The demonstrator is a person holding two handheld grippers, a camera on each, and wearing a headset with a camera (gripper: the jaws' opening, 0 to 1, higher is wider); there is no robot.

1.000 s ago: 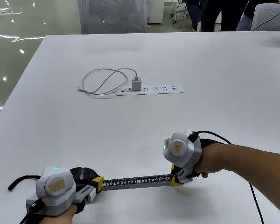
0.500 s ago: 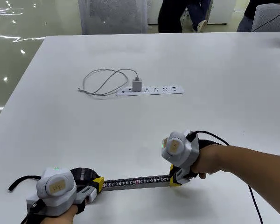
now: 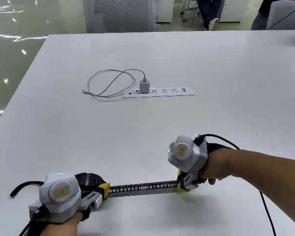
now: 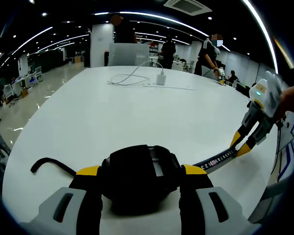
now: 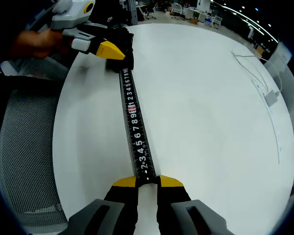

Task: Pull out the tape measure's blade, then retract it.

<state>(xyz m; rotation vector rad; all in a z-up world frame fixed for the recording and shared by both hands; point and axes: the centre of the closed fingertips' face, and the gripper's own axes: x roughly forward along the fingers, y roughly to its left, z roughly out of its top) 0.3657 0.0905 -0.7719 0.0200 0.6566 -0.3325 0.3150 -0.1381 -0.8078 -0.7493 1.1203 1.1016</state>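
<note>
The black round tape measure (image 4: 142, 178) sits on the white desk (image 3: 211, 64) near its front-left corner. It is clamped between the yellow-tipped jaws of the left gripper (image 3: 96, 191), which press against its two sides. Its dark blade with white numerals (image 5: 135, 132) is drawn partly out and lies flat on the desk, running along the front edge toward the right gripper (image 5: 148, 182). That gripper's jaws are nearly together and pinch the blade's free end. The case is the one housing here: the wound part of the blade inside it is hidden, and the end hook is covered by the right gripper's tips, so its shape cannot be made out. In the head view the left gripper's body covers the near side of the case, and the numerals are too small to read there. A black strap (image 4: 49, 164) curls out from behind the case toward the desk's left edge, and where it attaches is hidden. A black cable (image 3: 221, 141) loops from the right gripper over the person's forearm. Well apart, toward the desk's middle, lies a white power strip (image 3: 162, 92) with a white charger block (image 3: 144, 87) plugged into its left end and a thin white cord (image 3: 108, 83) looped beside it. A grey mesh chair (image 5: 24, 147) stands at the front edge, and people stand beyond the far edge.
</note>
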